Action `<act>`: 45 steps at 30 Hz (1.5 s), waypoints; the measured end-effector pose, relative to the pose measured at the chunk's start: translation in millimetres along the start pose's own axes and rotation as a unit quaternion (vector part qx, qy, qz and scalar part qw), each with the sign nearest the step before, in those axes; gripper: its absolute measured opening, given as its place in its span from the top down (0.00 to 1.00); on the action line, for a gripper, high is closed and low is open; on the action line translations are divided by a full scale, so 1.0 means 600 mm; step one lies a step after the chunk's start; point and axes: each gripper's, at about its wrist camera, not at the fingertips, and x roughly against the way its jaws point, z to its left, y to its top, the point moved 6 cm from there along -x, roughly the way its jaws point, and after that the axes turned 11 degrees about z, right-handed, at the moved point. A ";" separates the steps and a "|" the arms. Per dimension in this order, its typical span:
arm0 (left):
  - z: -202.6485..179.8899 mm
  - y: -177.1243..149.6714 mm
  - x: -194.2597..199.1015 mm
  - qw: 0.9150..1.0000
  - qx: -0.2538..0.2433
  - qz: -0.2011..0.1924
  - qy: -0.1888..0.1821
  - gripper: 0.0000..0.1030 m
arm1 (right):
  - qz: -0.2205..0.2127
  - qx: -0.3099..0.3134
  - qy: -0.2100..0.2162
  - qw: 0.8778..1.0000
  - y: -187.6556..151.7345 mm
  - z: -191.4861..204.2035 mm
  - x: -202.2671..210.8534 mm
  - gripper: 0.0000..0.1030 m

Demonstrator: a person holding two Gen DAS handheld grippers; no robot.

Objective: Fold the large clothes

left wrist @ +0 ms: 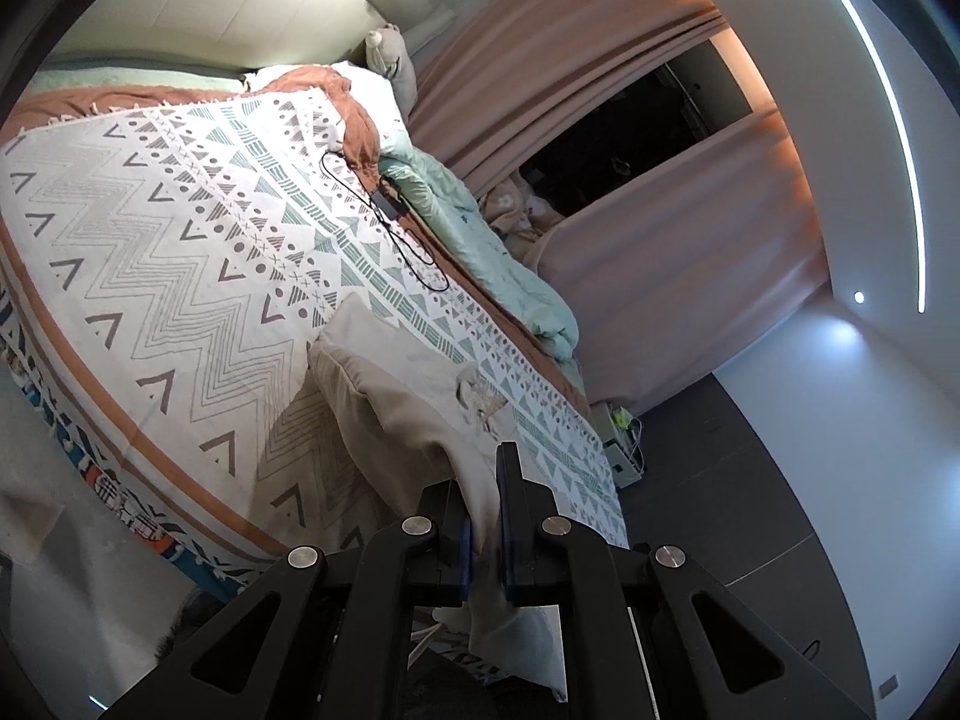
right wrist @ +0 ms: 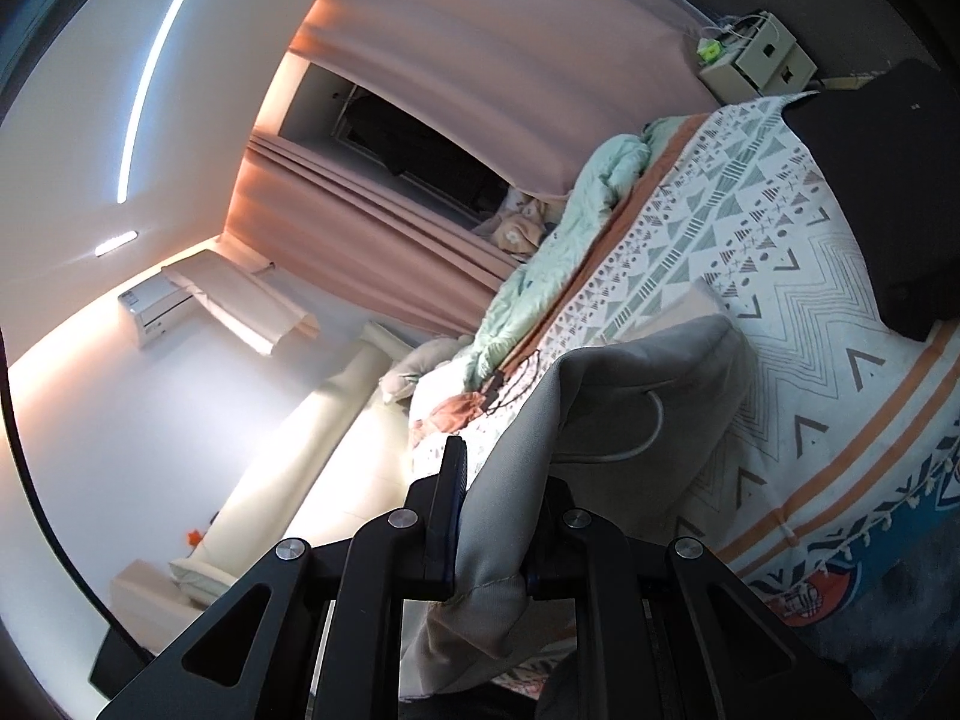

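A beige-grey garment (left wrist: 390, 390) lies partly on the patterned bedspread (left wrist: 180, 228) and is lifted at the near end. My left gripper (left wrist: 485, 480) is shut on one edge of the garment, with cloth running between its jaws and hanging below. In the right wrist view the same garment (right wrist: 636, 372) rises from the bed as a grey fold with a drawcord. My right gripper (right wrist: 504, 468) is shut on another edge of it; the cloth hides the right finger.
A black cable and small black device (left wrist: 390, 204) lie on the bedspread beyond the garment. A mint quilt (left wrist: 480, 252) is bunched along the far side by pink curtains (left wrist: 600, 90). A dark folded item (right wrist: 888, 180) sits on the bed. A small drawer unit (right wrist: 762, 54) stands on the floor.
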 end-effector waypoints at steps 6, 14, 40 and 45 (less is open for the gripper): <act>0.002 0.011 -0.004 1.000 -0.002 0.000 0.002 0.93 | -0.001 0.011 -0.011 1.000 0.008 0.011 -0.015 0.85; -0.011 0.049 -0.045 1.000 -0.018 -0.008 0.011 0.93 | -0.002 0.002 -0.030 1.000 0.046 -0.015 -0.042 0.85; 0.022 0.270 -0.319 0.997 0.011 -0.018 0.069 0.93 | 0.005 -0.023 -0.070 0.997 0.265 -0.106 -0.304 0.84; 0.051 0.296 -0.388 0.996 0.017 0.002 0.090 0.93 | 0.021 -0.031 -0.088 0.995 0.287 -0.144 -0.357 0.84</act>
